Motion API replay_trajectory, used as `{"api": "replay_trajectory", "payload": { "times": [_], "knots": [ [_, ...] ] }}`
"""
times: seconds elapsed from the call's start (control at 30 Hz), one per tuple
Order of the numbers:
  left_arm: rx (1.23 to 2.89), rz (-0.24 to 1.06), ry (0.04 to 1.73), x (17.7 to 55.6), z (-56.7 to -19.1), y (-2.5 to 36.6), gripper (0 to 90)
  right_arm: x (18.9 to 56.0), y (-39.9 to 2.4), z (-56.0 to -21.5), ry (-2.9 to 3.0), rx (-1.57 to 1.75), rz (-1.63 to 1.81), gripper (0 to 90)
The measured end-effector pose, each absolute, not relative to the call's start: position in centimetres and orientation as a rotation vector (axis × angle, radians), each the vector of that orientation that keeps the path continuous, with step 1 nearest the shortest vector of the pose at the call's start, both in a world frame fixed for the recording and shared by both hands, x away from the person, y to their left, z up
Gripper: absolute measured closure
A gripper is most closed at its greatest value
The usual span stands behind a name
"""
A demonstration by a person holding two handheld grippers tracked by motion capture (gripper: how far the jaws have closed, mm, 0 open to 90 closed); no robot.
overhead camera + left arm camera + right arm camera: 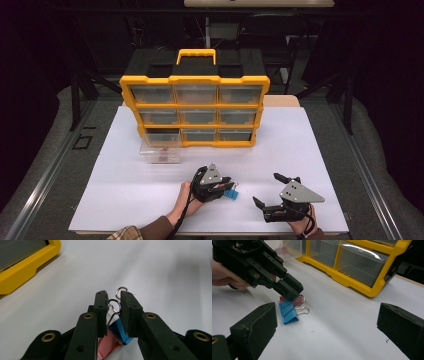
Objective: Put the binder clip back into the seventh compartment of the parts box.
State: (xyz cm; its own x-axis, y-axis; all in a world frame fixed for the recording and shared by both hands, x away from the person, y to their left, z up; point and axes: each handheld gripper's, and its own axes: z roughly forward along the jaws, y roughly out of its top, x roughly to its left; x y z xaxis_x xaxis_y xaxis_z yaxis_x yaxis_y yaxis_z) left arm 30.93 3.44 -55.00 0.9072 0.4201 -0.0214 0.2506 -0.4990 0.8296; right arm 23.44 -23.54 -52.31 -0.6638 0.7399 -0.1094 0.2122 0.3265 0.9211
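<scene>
Now, starting at your left on the white tabletop [125, 200], one clear plastic drawer [160, 151] sits pulled out in front of the yellow-framed organiser cabinet [195, 107], with small pinkish items already inside, so it likely waits there as the drop-off bin. Its gap in the bottom row leaves eight clear drawers in the cabinet's three rows. Moving right, your left gripper [113, 307] leans down over two binder clips lying touching each other near the table's front: a blue metal binder clip [288, 312] and a pink metal binder clip [107, 346] partly tucked beneath it. The jaws are narrowed around the silver wire handles, though I cannot tell whether the pads truly pinch them yet; the low angle seems chosen to catch a handle rather than the flat body. Further right, your right gripper [274, 190] rests on the table, well apart from the clips, jaws spread wide and holding nothing, probably waiting its turn.
</scene>
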Motion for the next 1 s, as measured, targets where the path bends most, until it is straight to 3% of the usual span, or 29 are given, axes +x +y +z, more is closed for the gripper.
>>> {"api": "replay_trajectory", "payload": {
  "times": [1.0],
  "knots": [
    [2.134, 0.352, 0.497, 30.7, -54.7, 4.8, 78.3, 23.4, -23.6, -52.2, 2.071, 0.826, 1.324, 2.2]
  ]
}}
